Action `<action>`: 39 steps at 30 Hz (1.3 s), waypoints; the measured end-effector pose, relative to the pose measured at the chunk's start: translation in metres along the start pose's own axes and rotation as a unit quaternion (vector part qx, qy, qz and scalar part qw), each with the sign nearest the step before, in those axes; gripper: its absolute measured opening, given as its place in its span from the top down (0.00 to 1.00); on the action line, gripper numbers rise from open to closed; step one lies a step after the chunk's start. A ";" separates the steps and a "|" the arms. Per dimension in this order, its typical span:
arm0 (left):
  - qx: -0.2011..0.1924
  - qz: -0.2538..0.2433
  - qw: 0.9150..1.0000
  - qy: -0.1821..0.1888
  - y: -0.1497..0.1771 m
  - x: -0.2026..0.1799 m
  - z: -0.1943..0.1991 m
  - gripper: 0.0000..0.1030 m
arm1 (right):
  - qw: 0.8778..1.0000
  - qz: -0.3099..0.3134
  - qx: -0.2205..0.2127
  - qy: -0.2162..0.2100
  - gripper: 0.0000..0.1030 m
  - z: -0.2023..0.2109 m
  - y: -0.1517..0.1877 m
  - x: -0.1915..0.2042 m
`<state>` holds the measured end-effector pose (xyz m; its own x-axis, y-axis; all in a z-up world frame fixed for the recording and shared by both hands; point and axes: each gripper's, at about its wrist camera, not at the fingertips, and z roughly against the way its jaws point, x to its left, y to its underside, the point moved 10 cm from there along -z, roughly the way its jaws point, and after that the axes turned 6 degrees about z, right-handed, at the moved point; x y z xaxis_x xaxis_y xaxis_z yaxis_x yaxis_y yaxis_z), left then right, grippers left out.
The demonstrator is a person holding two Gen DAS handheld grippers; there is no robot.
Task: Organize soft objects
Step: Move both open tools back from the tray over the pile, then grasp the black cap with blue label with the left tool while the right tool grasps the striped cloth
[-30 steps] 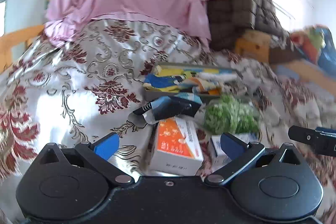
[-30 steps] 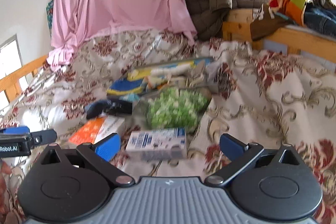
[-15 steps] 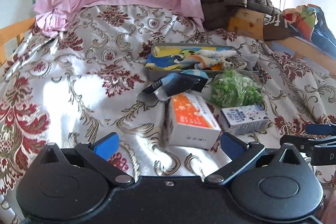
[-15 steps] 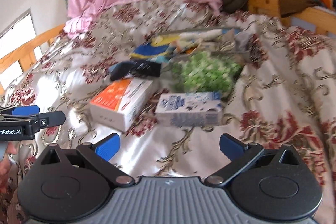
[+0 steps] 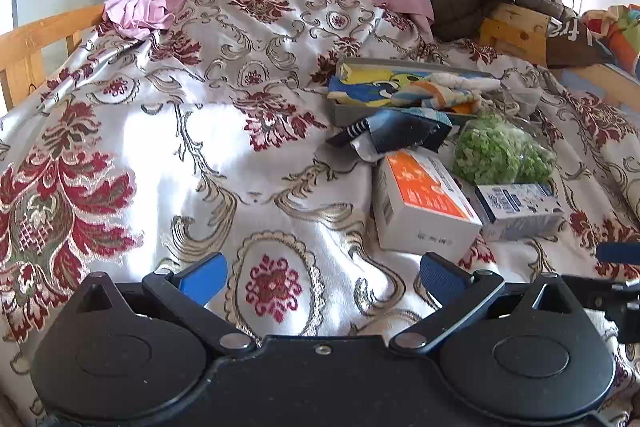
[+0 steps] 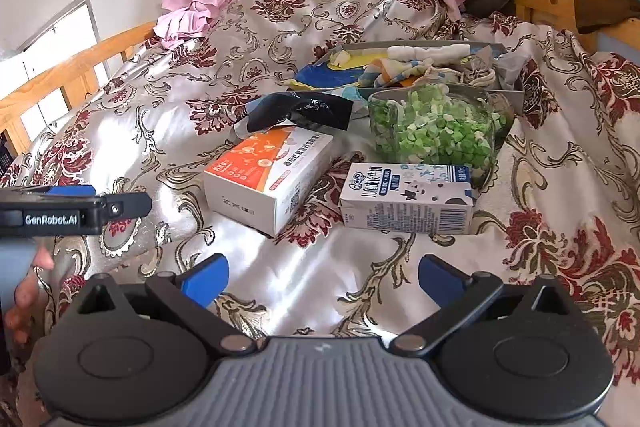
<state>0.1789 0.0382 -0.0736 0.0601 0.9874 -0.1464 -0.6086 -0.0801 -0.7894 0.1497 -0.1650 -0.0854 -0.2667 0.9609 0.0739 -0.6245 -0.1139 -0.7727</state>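
Both my left claw (image 5: 322, 273) and right claw (image 6: 322, 275) hover wide and empty above the bed (image 6: 240, 39). The dark sock (image 6: 298, 113) lies beside the gray tray (image 6: 516, 95), overlapping the orange box (image 6: 268, 179); grabbing it carelessly may drag that box or snag the slippery bedspread.

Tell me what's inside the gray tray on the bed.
The gray tray holds crumpled soft items: a blue-and-yellow cloth, a white roll and striped fabric. The tray floor beneath them is covered.
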 end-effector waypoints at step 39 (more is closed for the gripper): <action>-0.031 -0.044 0.998 0.015 -0.102 -0.061 -0.066 0.01 | 0.986 0.035 -0.149 0.068 0.00 -0.045 -0.097 -0.056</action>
<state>0.2896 -0.0225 -0.0231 0.1356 0.9865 -0.0919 -0.5498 -0.0023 -0.8353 0.2585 -0.1963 -0.0430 -0.1869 0.9808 -0.0554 -0.3597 -0.1208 -0.9252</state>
